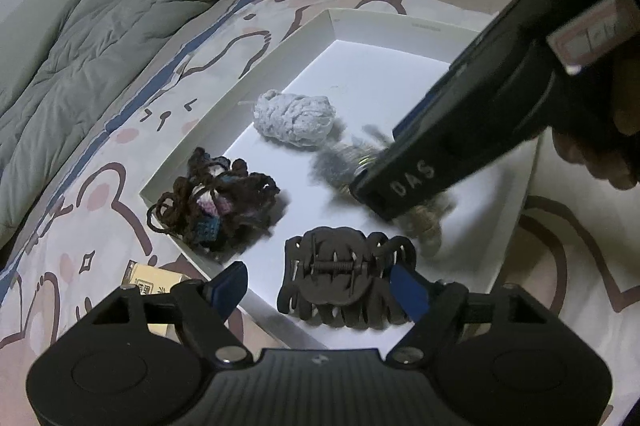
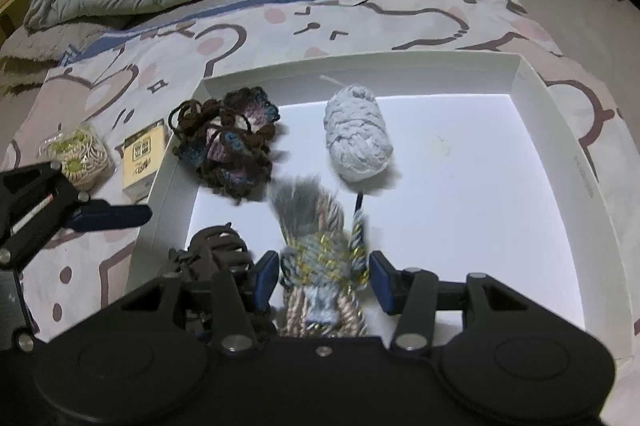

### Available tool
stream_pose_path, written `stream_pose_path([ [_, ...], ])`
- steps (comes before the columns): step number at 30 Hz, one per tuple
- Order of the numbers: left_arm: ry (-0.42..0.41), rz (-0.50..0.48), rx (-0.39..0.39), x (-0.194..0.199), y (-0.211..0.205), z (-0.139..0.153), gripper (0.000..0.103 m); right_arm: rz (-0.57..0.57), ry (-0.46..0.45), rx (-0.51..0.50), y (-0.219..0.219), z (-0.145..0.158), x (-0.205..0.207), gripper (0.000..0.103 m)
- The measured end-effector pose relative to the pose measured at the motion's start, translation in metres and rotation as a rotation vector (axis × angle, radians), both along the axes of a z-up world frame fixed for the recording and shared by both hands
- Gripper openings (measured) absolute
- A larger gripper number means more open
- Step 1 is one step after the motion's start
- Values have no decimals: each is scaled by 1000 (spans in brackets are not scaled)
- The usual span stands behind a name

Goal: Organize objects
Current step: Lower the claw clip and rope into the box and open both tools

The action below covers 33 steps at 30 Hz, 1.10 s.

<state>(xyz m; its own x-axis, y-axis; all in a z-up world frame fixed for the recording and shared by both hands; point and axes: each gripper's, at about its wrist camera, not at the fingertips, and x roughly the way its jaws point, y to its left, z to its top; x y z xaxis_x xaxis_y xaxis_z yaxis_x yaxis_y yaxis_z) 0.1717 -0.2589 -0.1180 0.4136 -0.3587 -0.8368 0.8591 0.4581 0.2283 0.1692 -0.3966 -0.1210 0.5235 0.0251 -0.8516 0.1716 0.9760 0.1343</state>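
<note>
Left wrist view: we see the white tray (image 1: 240, 93) across the centre of the frame, resting on a printed bedsheet (image 1: 92, 161). Inside it lie a pale blue yarn ball (image 1: 294, 119) at centre, a dark crochet piece (image 1: 216, 201) at lower left over the tray rim, and a brown hair claw clip (image 1: 348, 280) at lower centre. The left gripper (image 1: 320, 284) stands open around the clip; its left pad is clear of it, and at the right pad we cannot tell whether there is contact. We judge the clip already placed.

Right wrist view: the right gripper (image 2: 324, 280) sits at lower centre with a tasselled cord bundle (image 2: 320, 254) between its blue pads. The pads stand just beside the bundle on both sides; we read them as loosened rather than clamped. The bundle lies on the tray floor, below the yarn ball and right of the clip.

Outside the tray, at the left of this view, lie a yellow box (image 2: 144, 155) and a bag of hair ties (image 2: 80, 153), so we judge the task partly done.

To complete this step well:
1. Open both sets of jaws fully before lifting
2. Withdraw straight back along the fingers, so tassel strands do not snag
3. Avoid nudging the thin tray wall
</note>
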Motion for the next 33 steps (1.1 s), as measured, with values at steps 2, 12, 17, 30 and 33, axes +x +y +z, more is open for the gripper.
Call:
stream_pose_path([
  [2,7,1,-2,-1,0,0,81,-11,-15,4,-1,4,-2,53],
  [12,50,97,-96,2,13,23,82,-61,-71,44,-8,22,-15,53],
  [17,57,182,-152,2,27,42,82,-96,-117,47,-9,40,-28,54],
  [30,21,376,-279,-10,82,88,83,-86,-247,-10,11,91,-63,63],
  [33,10,424,-313,-13,96,98,83,-83,-268,-28,17,98,-69,66],
])
